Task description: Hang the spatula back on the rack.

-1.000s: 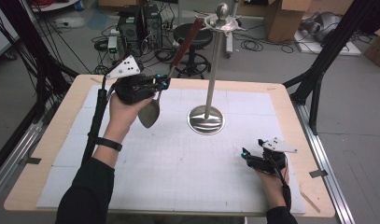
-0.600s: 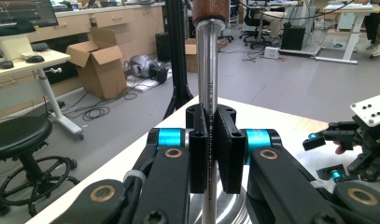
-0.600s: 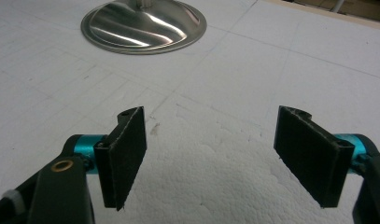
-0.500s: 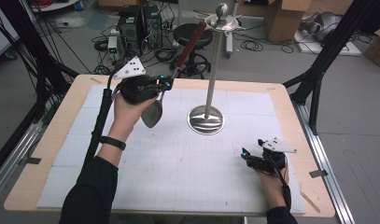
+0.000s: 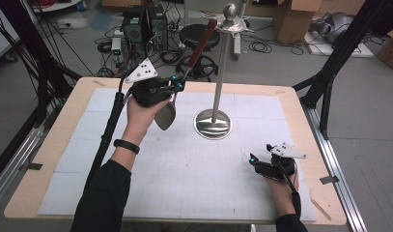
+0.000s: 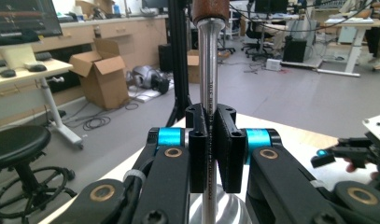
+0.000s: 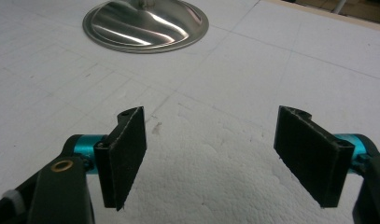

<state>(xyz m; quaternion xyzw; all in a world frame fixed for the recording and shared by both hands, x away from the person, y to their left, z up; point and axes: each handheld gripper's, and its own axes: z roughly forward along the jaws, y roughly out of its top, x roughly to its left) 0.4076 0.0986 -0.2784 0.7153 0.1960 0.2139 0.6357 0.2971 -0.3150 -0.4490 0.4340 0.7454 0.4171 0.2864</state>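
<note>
The left tongs (image 5: 177, 87) pinch the thin metal neck of a big spoon (image 5: 165, 115), so it cannot slip. The spoon hangs bowl down, up in the air just beside the shiny stand (image 5: 213, 123), with its brown handle tipped toward the stand's top, maybe to hang it there. The right tongs (image 7: 211, 156) rest spread wide on the table (image 5: 184, 169), well away from the stand, holding nothing.

Black stool (image 5: 198, 35), cardboard boxes (image 5: 290, 19), computer tower (image 5: 136, 24) and cables on the floor beyond.
</note>
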